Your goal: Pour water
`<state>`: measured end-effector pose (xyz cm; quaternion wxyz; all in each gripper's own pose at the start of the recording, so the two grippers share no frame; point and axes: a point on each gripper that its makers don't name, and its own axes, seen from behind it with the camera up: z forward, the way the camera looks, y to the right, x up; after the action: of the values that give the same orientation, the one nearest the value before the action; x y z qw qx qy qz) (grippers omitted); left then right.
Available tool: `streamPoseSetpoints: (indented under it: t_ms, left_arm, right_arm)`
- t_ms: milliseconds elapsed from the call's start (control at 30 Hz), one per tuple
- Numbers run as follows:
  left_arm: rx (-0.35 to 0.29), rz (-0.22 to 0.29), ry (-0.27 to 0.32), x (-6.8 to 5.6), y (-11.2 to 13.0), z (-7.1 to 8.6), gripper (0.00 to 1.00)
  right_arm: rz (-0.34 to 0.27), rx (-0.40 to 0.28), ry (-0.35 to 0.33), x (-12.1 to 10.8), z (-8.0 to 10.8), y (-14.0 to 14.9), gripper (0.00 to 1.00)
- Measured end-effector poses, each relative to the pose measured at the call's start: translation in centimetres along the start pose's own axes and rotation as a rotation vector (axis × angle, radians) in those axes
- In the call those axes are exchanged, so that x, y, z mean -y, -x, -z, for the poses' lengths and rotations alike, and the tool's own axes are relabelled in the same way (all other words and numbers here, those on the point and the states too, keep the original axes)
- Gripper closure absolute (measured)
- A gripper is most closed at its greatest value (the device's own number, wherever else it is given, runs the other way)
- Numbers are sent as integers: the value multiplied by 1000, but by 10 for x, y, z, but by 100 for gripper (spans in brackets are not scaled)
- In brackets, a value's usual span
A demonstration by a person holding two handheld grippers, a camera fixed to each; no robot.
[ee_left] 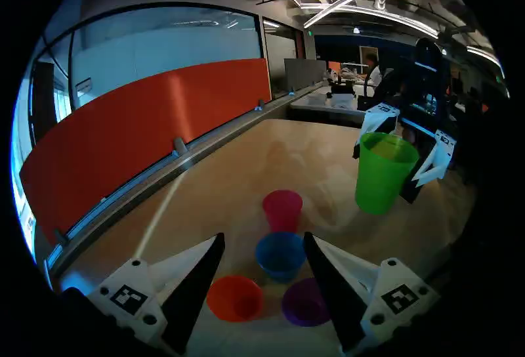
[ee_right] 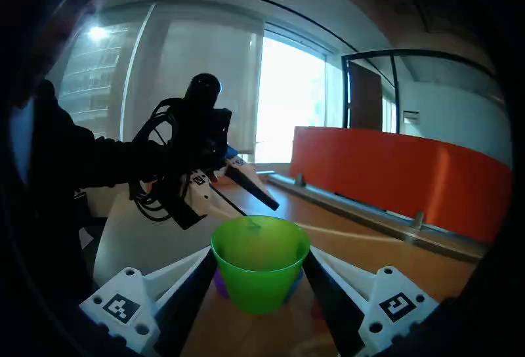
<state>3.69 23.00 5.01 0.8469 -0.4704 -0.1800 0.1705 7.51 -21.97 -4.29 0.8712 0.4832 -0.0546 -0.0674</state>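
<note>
On the near side of the left gripper view, my left gripper is hovering with its fingers spread wide and gripping nothing. Just beyond its tips a blue cup is standing, with a pink cup touching its far side. An orange cup is sitting near left and a purple cup near right, all four upright and clustered close on the table. To the far right my right gripper is carrying the green cup upright above the wood, well apart from the cluster. Bare tabletop is lying open between them. Along the left edge a metal rail is running under an orange partition.

Low in the right gripper view, my right gripper is clamping the green cup, one finger pressing each side. I cannot tell whether the cup is holding any water. Past its rim my left gripper is pointing in from the left, held out on a dark sleeve. The table is stretching away clear on the right toward the partition.
</note>
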Motion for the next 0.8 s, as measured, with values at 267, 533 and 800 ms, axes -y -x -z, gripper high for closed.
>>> streamPoseSetpoints:
  t_ms: [267,533,800]
  left_arm:
    - [9,-2,-2,2,1,-2,12]
    - [33,-8,26,-1,4,-8,12]
    - [85,-27,68,-8,15,-19,12]
  right_arm:
    - [-19,-14,39,-9,3,-3,9]
    - [-28,-21,78,-21,9,-4,9]
    - [-19,-18,84,-24,10,-6,9]
